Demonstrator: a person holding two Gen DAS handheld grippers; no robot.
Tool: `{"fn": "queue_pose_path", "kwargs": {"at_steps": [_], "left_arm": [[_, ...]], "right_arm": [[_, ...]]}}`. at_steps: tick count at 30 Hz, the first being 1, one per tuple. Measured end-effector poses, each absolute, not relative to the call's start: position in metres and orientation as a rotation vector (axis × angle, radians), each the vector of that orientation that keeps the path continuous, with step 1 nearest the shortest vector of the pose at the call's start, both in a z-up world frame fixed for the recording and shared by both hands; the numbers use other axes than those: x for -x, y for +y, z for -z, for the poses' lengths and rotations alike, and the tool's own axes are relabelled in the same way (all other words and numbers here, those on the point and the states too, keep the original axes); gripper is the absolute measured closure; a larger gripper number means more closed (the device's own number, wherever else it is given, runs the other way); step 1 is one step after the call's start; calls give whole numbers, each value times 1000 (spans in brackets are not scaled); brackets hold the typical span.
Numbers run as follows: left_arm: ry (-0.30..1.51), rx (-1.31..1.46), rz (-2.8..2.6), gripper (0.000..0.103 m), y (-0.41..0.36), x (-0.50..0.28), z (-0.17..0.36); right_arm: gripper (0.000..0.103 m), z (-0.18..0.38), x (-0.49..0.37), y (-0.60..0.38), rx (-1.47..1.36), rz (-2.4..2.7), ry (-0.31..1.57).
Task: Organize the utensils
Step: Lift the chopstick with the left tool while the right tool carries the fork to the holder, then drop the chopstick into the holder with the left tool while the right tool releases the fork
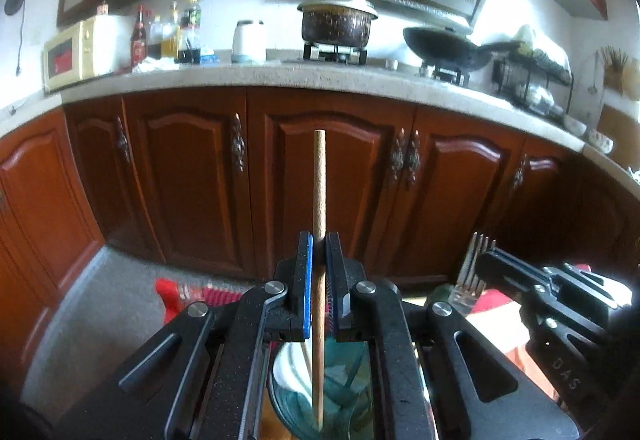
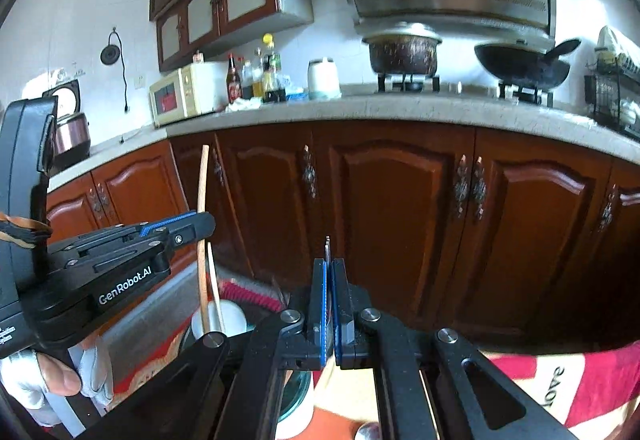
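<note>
From the left wrist view, the left gripper (image 1: 319, 240) was clenched on a wooden stick (image 1: 319, 176), apparently a utensil handle, whose long axis ran straight up and down the picture. Its upper end stood well above the fingertips against the brown cabinet doors (image 1: 192, 180); its lower part passed between the jaws and down into a green glass bowl (image 1: 352, 400) below the gripper. A white piece, perhaps a spoon or small dish, also lay in that bowl, too hidden to name. At the right, the right gripper (image 1: 482, 256) held a metal fork (image 1: 474, 272), tines up.

From the right wrist view, the right gripper (image 2: 329, 264) was clamped tight on the fork (image 2: 327, 246), seen edge-on, only its thin tip showing just above the fingertips and pointing up. At the left, the left gripper (image 2: 204, 222) grasped the wooden stick (image 2: 203, 192), upright, slightly bowed. A gloved hand (image 2: 52, 380) held that gripper.
</note>
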State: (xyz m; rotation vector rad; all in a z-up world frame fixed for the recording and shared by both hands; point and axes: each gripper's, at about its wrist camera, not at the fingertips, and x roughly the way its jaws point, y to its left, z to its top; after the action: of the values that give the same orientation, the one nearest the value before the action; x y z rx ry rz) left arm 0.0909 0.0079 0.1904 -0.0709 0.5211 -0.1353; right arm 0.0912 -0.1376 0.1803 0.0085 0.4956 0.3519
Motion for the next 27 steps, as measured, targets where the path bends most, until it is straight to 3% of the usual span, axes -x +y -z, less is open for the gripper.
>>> {"fn": "queue_pose_path", "kwargs": {"at_steps": [8,10,12,14,16,27], "left_arm": [[584,84,122,97,8,-84,-170],[592,85,123,98,8,-82,-171],[601,85,125,97,8,-80,-171],[610,86,122,90,8,-78,-171],[618,98,121,68,9,-75,-170],[628,77,115,61,-6,-40,-180]], "right_arm": [[101,-164,-103,-155,-140,-391,595],[95,-164,-102,-160,-157,-388,597],[83,-165,-97,-165,-169,-386,591],[78,-166,-92,-169,-184,-387,592],[78,-166,-88,-171,-187,-383,598],[76,-164,-51,-184,-187,-355,634]]}}
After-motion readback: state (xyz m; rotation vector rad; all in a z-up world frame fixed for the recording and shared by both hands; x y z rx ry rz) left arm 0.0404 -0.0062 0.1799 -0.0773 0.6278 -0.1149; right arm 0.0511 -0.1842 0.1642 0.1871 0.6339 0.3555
